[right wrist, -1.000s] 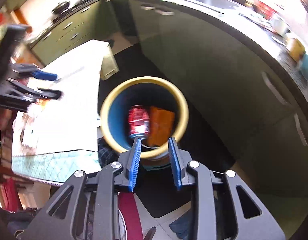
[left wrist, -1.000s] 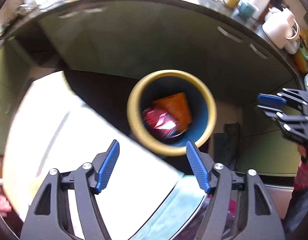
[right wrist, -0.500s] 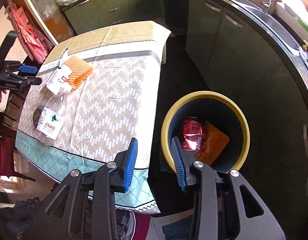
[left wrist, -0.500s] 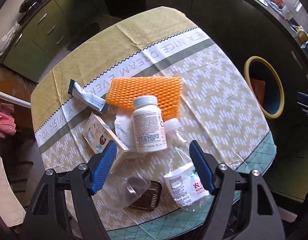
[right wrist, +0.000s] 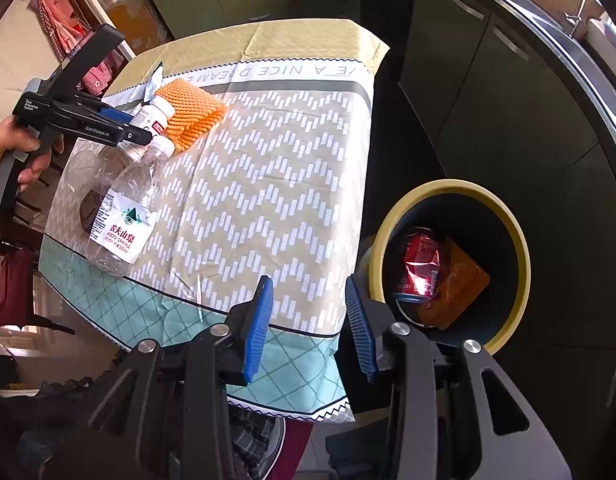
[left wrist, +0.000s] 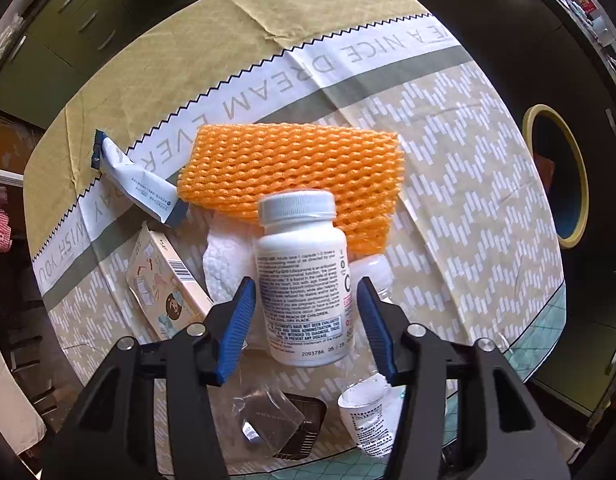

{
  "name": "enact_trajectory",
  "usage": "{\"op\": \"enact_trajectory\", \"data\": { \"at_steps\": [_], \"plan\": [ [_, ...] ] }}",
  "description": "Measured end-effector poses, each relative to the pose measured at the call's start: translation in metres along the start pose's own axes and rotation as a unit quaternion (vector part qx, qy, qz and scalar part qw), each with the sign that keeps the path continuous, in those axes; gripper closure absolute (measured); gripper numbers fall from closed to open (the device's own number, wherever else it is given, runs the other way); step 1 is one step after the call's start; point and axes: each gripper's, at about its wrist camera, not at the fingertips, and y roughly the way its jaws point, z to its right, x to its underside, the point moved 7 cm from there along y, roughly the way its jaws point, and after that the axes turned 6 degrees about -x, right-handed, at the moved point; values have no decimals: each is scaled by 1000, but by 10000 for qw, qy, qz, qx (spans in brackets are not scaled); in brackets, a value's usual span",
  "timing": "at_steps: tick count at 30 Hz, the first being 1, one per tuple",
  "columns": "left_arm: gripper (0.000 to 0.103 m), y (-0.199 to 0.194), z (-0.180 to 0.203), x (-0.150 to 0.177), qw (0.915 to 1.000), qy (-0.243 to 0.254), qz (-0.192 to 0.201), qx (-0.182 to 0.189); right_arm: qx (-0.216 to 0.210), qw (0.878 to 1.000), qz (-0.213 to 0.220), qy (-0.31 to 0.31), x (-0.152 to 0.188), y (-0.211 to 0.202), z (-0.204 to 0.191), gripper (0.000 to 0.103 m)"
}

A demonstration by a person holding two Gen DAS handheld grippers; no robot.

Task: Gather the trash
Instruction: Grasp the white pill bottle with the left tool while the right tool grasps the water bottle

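Observation:
My left gripper (left wrist: 306,300) is open, its blue fingers on either side of a white pill bottle (left wrist: 304,280) lying on the table, apart from it. Around it lie an orange foam net (left wrist: 296,168), a white-blue wrapper (left wrist: 138,184), a small carton (left wrist: 164,288), a white tissue (left wrist: 228,264), a clear water bottle (right wrist: 124,220) and a clear plastic tray (left wrist: 276,424). My right gripper (right wrist: 308,312) is open and empty over the table's near edge, beside the yellow-rimmed blue bin (right wrist: 508,216), which holds a red can (right wrist: 420,264) and an orange packet (right wrist: 456,288).
The table (right wrist: 268,184) wears a patterned cloth with a teal border. Dark green cabinets (right wrist: 488,92) stand behind the bin, and the bin also shows at the right in the left wrist view (left wrist: 580,168). A hand holds the left gripper (right wrist: 120,128).
My left gripper swung from above the bin to the table and closed in around the pill bottle. My right gripper pulled back from the bin toward the table edge and opened wider.

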Motion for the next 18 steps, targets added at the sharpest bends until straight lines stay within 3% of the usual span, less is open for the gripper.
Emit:
{"op": "enact_trajectory", "data": {
  "at_steps": [4, 9, 14, 18],
  "plan": [
    [57, 2, -2, 0, 9999, -10, 45, 93, -254, 9994, -233, 0, -2, 10, -21, 59],
    [57, -22, -10, 2, 9990, -46, 396, 196, -664, 9963, -537, -91, -11, 25, -65, 59],
    [58, -50, -23, 10, 9975, -95, 673, 183, -1511, 9845, -878, 108, -25, 57, -113, 58],
    [58, -62, -32, 20, 9972, -89, 738, 110, -1716, 9773, -1205, 302, -31, 93, -138, 58]
  ]
}}
